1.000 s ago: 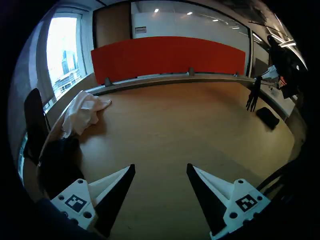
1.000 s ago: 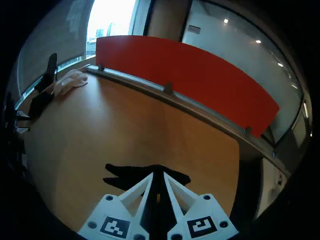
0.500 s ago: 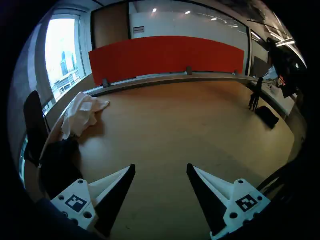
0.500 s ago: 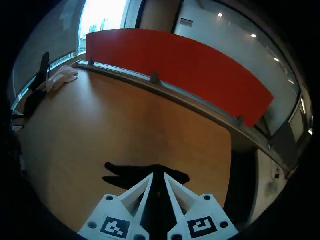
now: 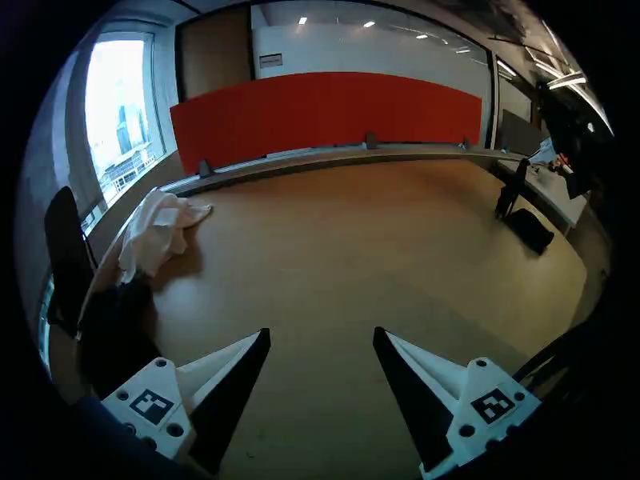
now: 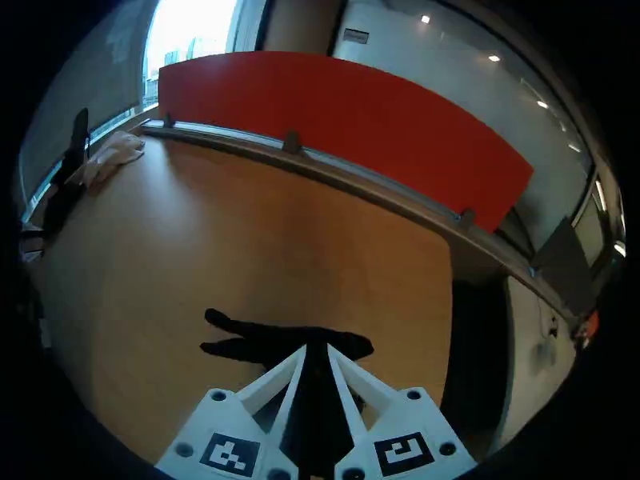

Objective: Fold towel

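Left gripper (image 5: 320,332): jaws spread wide, nothing between them, hovering over bare wooden surface (image 5: 360,240). Right gripper (image 6: 317,350): jaws pressed nearly together, pinching what looks like a black glove (image 6: 272,342) that sticks out ahead of the tips.

Towel (image 5: 156,228): crumpled pale heap, far ahead and left of the left jaws, near the surface's left edge, short of the red partition (image 5: 328,112). In the right gripper view it is farther off still, up and left of the jaws. Neither gripper touches it, so folding is not yet begun.

Risks, as a judgement:
- The right jaws are busy with the glove. Going for the towel like this leaves one free gripper, or traps the glove in the fold.
- The towel sits by the edge, so a one-sided pull could drag it off.
- A dark bundle (image 5: 116,320) lies just nearer than the towel and could snag on a low approach.
- The heap hides its corners, so a pinch may catch several layers.
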Available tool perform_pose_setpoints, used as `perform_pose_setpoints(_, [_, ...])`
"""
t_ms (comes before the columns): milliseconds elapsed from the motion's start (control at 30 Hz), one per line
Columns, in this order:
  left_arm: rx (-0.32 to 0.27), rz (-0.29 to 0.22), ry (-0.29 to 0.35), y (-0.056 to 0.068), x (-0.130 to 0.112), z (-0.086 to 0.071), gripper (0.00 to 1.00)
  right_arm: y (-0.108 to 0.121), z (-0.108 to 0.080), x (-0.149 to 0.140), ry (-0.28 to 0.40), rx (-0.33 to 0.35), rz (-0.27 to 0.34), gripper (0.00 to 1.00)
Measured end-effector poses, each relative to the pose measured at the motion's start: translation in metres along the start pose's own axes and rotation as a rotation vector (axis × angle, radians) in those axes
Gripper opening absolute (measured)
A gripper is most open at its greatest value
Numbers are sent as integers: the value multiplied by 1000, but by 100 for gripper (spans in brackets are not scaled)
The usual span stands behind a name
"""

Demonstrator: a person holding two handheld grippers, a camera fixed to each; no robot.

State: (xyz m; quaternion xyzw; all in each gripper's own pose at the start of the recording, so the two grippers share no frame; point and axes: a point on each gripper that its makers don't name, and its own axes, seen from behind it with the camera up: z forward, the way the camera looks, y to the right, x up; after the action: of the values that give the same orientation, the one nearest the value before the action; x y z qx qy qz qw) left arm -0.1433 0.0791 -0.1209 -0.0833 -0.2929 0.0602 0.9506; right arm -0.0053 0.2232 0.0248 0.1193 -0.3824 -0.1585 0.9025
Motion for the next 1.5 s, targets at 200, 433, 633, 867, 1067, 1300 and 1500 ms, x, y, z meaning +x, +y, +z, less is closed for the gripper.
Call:
perform_pose_setpoints(200, [-8, 9, 2, 4, 1, 0, 96, 12, -13, -39, -49, -20, 3, 3])
perform_pose_setpoints(433, [-20, 18, -2, 10, 0, 0, 96, 16, -20, -91, -129, -41, 14, 3])
perform_pose_setpoints(633, [-25, 30, -5, 14, 0, -1, 96, 12, -19, -123, -171, -44, 47, 3])
perform_pose_setpoints(867, [-20, 32, -7, 13, -2, -3, 96, 10, -19, -148, -213, -54, 71, 3])
perform_pose_setpoints(1067, [-17, 32, -10, 12, -4, -4, 95, 12, -20, -161, -234, -58, 96, 3])
perform_pose_setpoints(1300, [-12, 33, -14, 11, -6, -6, 96, 13, -20, -175, -270, -57, 118, 3])
perform_pose_setpoints(1500, [-6, 29, -18, 8, -9, -9, 96, 12, -18, -189, -303, -62, 128, 3])
